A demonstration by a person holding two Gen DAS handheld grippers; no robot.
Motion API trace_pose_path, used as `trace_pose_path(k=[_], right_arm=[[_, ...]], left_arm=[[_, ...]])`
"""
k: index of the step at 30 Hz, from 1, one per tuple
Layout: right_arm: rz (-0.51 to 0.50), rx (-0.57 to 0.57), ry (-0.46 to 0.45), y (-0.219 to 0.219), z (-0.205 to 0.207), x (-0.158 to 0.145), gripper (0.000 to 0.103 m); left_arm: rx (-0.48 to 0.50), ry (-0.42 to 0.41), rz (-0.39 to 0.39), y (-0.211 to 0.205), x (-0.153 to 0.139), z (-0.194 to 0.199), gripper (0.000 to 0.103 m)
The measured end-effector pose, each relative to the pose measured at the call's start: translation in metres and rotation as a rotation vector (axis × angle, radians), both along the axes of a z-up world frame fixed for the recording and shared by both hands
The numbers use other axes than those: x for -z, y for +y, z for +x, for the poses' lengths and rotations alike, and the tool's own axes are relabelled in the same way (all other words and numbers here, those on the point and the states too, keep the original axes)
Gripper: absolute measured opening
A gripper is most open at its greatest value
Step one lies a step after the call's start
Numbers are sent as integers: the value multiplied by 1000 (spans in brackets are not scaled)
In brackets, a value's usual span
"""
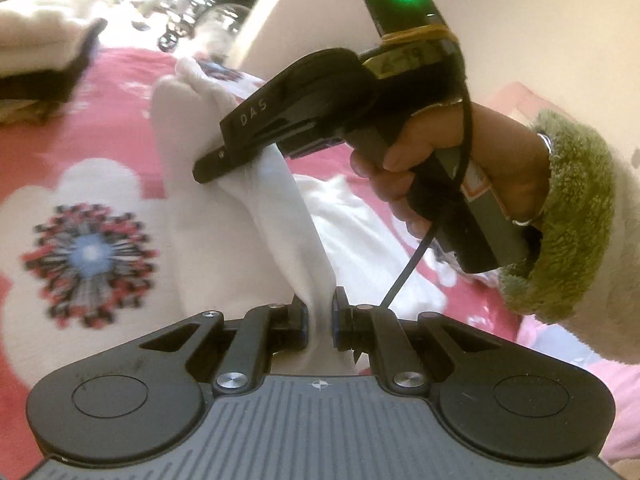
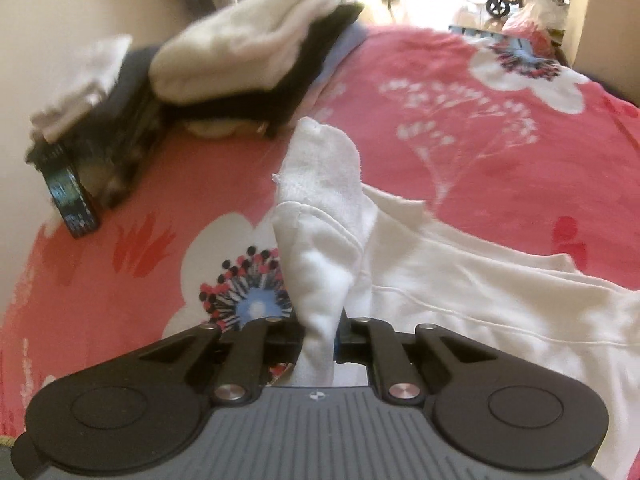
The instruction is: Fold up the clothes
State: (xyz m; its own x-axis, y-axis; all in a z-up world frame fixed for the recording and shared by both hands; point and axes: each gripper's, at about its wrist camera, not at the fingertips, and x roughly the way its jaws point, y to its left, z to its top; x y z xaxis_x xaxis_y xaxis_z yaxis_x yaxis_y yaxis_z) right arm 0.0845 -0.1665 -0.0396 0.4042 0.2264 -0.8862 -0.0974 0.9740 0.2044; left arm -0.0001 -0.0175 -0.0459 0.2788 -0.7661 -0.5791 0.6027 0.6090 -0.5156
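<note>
A white, soft knitted garment [image 1: 256, 216] is pinched between the pads of the left gripper [image 1: 320, 318], whose jaws are pressed together on a bunched fold of the cloth. Ahead of that claw and slightly to its left, the same fold is seen stretched up to the right gripper [image 1: 208, 168], which is closed on it near the tips and is held by a hand [image 1: 448, 160] in a fuzzy green-cuffed cream sleeve [image 1: 568, 216]. In the right wrist view, the right gripper [image 2: 322, 330] is shown clamped on a rolled strip of the white garment [image 2: 460, 280], with a ribbed end standing up just ahead of the jaws and the rest of the cloth spread flat to the right of the claw. Beneath everything lies a pink bedspread with white flower shapes and dotted blue-centred blossoms [image 2: 460, 92]. Well ahead and to the left of the right claw, a stack of folded white and dark clothes [image 2: 248, 60] is seen resting on the bedspread, beside a smaller blurred pile [image 2: 84, 92] against the wall.
</note>
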Motion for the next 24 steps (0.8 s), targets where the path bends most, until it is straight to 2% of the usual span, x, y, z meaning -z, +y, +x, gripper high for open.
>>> trace_pose_path(k=[7,12,14,19,24], right_arm=[[53,76,-46,-23,1,16,12],[91,131,-79,-40,2,28,12],[103,154,-80,-62,-2,38,12],[180,205,-83,-133,-3,64,11],[240,194,-104,-159,8,79,11]], left_arm=[[140,-2,43,-93,-1,0,9],[247,5,98,-167,12,-5,9],[274,18,121,-190,20,-6,9],[302,38,151,-222,29,-6,9],[308,44,159,-240,35,-3,9]])
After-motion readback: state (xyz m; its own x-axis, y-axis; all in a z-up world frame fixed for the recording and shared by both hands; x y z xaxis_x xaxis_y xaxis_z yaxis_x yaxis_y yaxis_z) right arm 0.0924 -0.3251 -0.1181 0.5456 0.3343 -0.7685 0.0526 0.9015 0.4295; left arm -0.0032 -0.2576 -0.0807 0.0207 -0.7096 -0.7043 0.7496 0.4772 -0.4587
